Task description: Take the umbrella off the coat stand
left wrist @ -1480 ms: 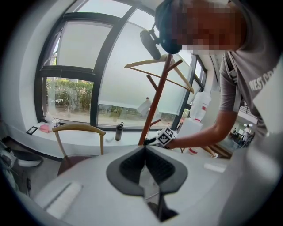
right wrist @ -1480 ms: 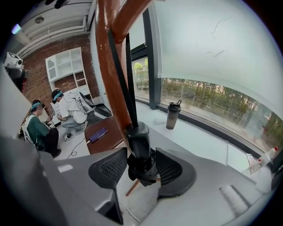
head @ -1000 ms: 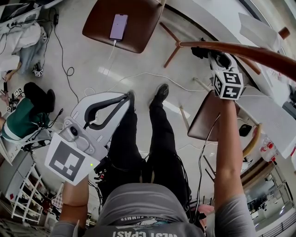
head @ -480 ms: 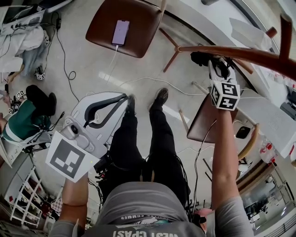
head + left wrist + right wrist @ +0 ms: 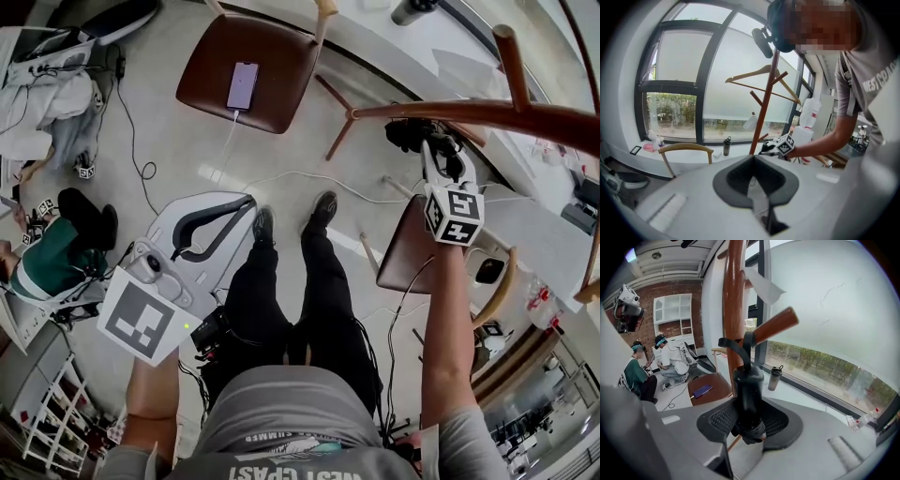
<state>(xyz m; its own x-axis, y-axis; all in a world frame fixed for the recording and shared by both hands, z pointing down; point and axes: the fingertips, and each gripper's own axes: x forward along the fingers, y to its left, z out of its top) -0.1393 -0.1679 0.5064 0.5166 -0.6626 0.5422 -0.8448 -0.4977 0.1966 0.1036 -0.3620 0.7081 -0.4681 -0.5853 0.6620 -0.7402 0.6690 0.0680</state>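
Note:
A black folded umbrella (image 5: 749, 390) stands between the pads of my right gripper (image 5: 749, 416), which is shut on its handle. Its strap (image 5: 733, 347) arches up by the base of a wooden peg (image 5: 774, 326) on the coat stand's brown pole (image 5: 734, 296); I cannot tell whether it still hangs there. From above, the right gripper (image 5: 424, 141) holds the umbrella (image 5: 409, 133) just under the pole (image 5: 487, 114). My left gripper (image 5: 255, 199) hovers open over the floor on the left, away from the stand, with nothing between its pads (image 5: 740, 176).
A brown chair (image 5: 281, 37) carries a phone (image 5: 242, 84) on a charging cable. A second chair (image 5: 405, 251) stands under my right arm. A person (image 5: 52, 262) crouches at the left. A wooden hanger (image 5: 761, 76) hangs high on the stand; a bottle (image 5: 774, 377) stands on the sill.
The right gripper has risen a little beside the pole with the umbrella still in it. The head view has tilted, so more pegs show. The left gripper stays open at the lower left.

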